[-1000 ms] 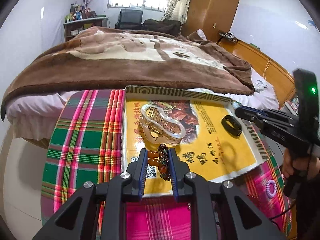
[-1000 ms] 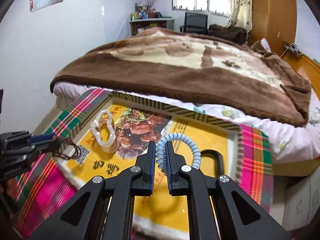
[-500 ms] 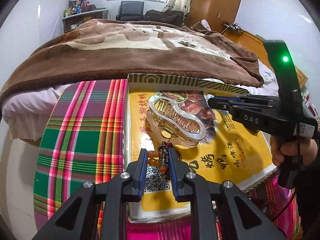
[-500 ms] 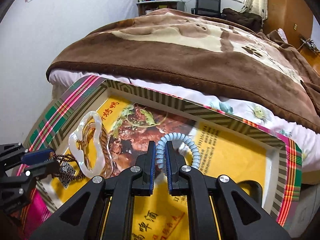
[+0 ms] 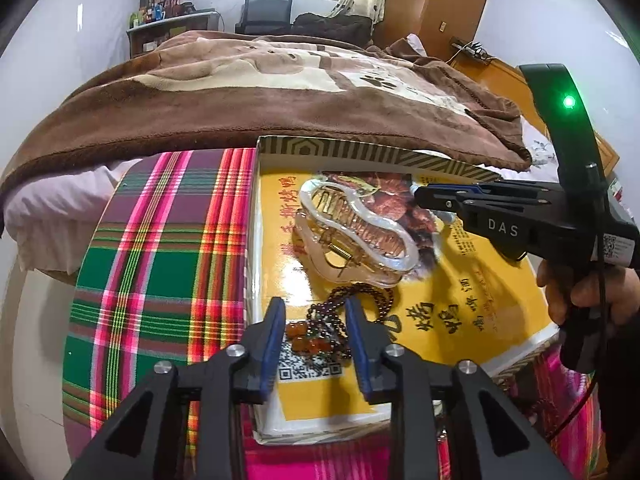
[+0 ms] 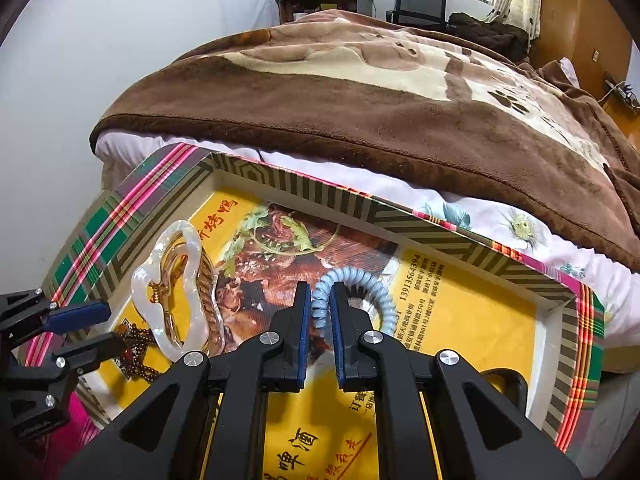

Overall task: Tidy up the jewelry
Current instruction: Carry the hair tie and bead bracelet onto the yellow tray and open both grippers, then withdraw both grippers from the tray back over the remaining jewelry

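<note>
Placement is judged underway: bead bracelet (image 5: 344,316) lies in the yellow box (image 5: 472,312) between the parted left hand-held gripper (image 5: 316,320); right hand-held gripper (image 6: 320,308), clamping the coil hair tie (image 6: 360,288), should be lowered before release.

Beaded bracelet (image 5: 340,320), pearly hair claw (image 5: 356,236), apparently touching, in yellow box (image 5: 480,320)

Left wrist view: looks forward between its own fingers, low and close over the near-left part of the yellow box (image 5: 472,312), facing the bed (image 5: 248,92). Right wrist view: same style, close over the box (image 6: 472,320) centre, angled toward the bed (image 6: 360,92). Shared: box, clear hair claw (image 5: 356,236) (image 6: 172,280), bed, window.
</note>
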